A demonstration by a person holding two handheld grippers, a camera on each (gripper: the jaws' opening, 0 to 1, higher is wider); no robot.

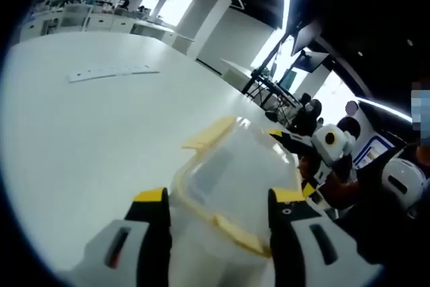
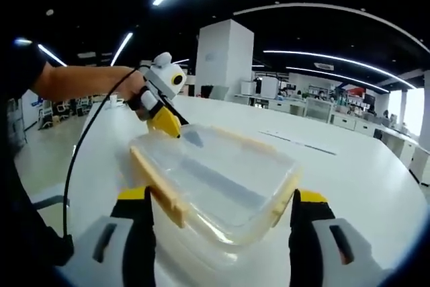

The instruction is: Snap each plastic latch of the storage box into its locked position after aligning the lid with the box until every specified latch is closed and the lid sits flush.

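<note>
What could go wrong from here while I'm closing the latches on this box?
1. The yellow latch on the near long side sticks outward, unlocked; pressing another side first could tilt the lid off flush.
2. The left gripper presses at the far corner only, so the light storage box might slide on the smooth white table.
3. The right gripper straddles the box with open jaws; closing could squeeze the walls.
</note>
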